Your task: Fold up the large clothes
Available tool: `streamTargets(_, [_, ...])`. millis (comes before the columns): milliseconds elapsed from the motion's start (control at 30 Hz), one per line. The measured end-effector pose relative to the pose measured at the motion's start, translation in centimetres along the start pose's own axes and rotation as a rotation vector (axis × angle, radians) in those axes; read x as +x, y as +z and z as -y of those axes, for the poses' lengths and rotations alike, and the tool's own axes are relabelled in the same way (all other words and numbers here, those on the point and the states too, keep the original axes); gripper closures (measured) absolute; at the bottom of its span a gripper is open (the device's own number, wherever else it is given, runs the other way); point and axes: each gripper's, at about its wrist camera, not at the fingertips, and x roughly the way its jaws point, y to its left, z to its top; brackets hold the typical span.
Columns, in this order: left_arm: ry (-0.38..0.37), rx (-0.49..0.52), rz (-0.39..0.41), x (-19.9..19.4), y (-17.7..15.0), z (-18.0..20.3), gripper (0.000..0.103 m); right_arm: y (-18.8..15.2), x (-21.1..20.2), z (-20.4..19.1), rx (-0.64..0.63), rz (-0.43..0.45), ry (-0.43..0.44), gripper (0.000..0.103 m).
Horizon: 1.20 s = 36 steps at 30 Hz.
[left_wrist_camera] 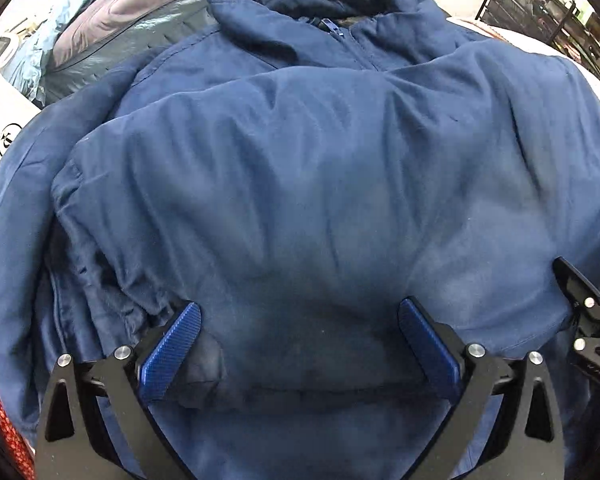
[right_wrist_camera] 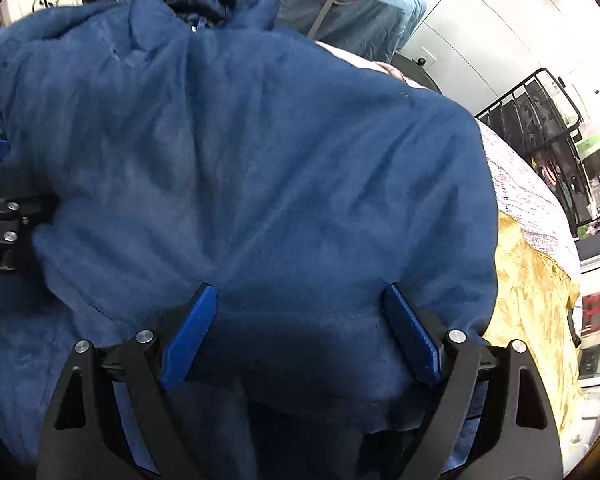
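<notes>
A large navy blue jacket (left_wrist_camera: pixel 300 160) lies folded over itself, its collar and zipper (left_wrist_camera: pixel 340 34) at the far side. My left gripper (left_wrist_camera: pixel 300 304) points down over the jacket's near edge, jaws spread wide, with fabric bulging between the blue pads (left_wrist_camera: pixel 172 352). In the right wrist view the same jacket (right_wrist_camera: pixel 260 160) fills the frame. My right gripper (right_wrist_camera: pixel 300 288) stands open over its near right part, cloth lying between the pads (right_wrist_camera: pixel 412 336). The right gripper (left_wrist_camera: pixel 584 312) shows at the left view's right edge, and the left gripper (right_wrist_camera: pixel 0 216) at the right view's left edge.
Grey and light blue bedding (left_wrist_camera: pixel 120 20) is heaped behind the jacket. A yellow cloth (right_wrist_camera: pixel 532 292) lies on a patterned white cover (right_wrist_camera: pixel 512 176) to the right. A black wire rack (right_wrist_camera: pixel 540 120) stands further right. A white bag (left_wrist_camera: pixel 4 128) is at the left, red patterned cloth (left_wrist_camera: pixel 4 420) at bottom left.
</notes>
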Motion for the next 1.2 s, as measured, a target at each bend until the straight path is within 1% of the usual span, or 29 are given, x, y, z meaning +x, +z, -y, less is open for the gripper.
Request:
streamTargets(100, [-0.009, -0.014, 0.014, 0.4, 0.1, -0.2, 0.004, 0.4, 1.0, -0.6, -0.006, -0.015, -0.036, 0.012])
streamTargets(233, [-0.01, -0.007, 0.016, 0.4, -0.3, -0.4, 0.004, 0.8, 1.5, -0.5, 0.012, -0.031, -0.061, 0.006])
streamTargets(367, [-0.006, -0.014, 0.0, 0.2, -0.5, 0.0, 0.004, 1.4, 1.9, -0.9, 0.006, -0.03, -0.084, 0.006])
streamTargets(500, [0.0, -0.035, 0.007, 0.8, 1.1, -0.1, 0.004, 0.9, 1.5, -2.2, 0.01, 0.001, -0.121, 0.006])
streamTargets(567, [-0.01, -0.052, 0.006, 0.5, 1.5, -0.3, 0.005, 1.0, 1.3, -2.4, 0.012, 0.008, -0.119, 0.005])
streamTargets(633, [-0.013, -0.079, 0.02, -0.3, 1.4, -0.7, 0.006, 0.6, 0.5, -2.5, 0.026, -0.021, -0.09, 0.006])
streamTargets(700, [0.007, -0.096, 0.058, -1.8, 1.4, -1.2, 0.007, 0.9, -0.2, -2.0, 0.044, -0.033, -0.057, 0.006])
streamTargets(800, [0.035, -0.11, 0.127, -4.3, 1.7, -2.3, 0.007, 0.5, -2.8, -0.8, 0.119, 0.03, 0.008, 0.006])
streamTargets(867, [0.09, -0.123, 0.192, -6.6, 2.5, -3.8, 0.007, 0.0, -4.4, -0.1, 0.166, 0.064, 0.048, 0.006])
streamTargets(967, [0.13, -0.141, 0.282, -9.4, 4.2, -6.6, 0.007, -0.8, -6.1, 1.1, 0.222, 0.079, 0.109, 0.006])
streamTargets(1000, [0.154, -0.135, 0.307, -10.2, 5.3, -7.7, 0.007, -1.0, -6.3, 1.6, 0.233, 0.079, 0.129, 0.006])
streamTargets(1033, [0.159, -0.119, 0.321, -10.5, 6.0, -8.3, 0.007, -1.2, -6.5, 1.8, 0.242, 0.075, 0.153, 0.006])
streamTargets(1100, [0.223, -0.083, 0.306, -10.6, 8.0, -9.6, 0.007, -1.3, -6.7, 2.0, 0.239, 0.068, 0.178, 0.006])
streamTargets(1133, [0.265, -0.064, 0.291, -10.1, 9.6, -10.5, 0.007, -1.4, -7.0, 2.1, 0.234, 0.069, 0.187, 0.006])
streamTargets(1200, [0.312, -0.041, 0.256, -8.9, 11.7, -11.9, 0.007, -1.6, -7.4, 2.1, 0.236, 0.072, 0.2, 0.006])
